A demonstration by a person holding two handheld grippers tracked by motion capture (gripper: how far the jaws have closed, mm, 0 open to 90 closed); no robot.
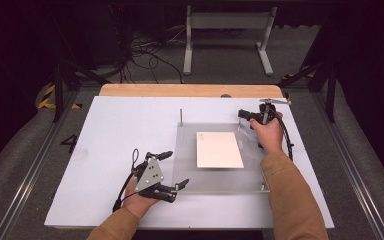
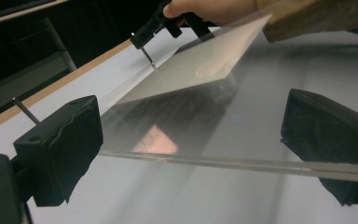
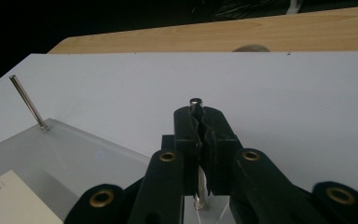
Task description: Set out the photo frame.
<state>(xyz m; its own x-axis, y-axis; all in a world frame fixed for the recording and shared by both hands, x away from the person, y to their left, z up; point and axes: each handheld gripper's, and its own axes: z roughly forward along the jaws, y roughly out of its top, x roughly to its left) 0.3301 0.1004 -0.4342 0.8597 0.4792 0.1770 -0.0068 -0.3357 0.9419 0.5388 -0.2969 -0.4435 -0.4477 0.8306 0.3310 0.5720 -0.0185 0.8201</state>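
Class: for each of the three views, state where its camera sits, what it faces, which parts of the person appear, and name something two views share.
High view: above the person's side, facing forward and down on the white table; both sleeved forearms, left hand-held gripper, right hand-held gripper.
Left gripper view: on the left hand-held gripper, facing across the clear acrylic plate; its jaws apart, the other hand beyond.
Right gripper view: on the right hand-held gripper, jaws shut on a metal pin.
Shared: the white card.

Tan, seemingly corduroy sleeves (image 1: pixel 292 200); black gripper fingers (image 2: pixel 58 149).
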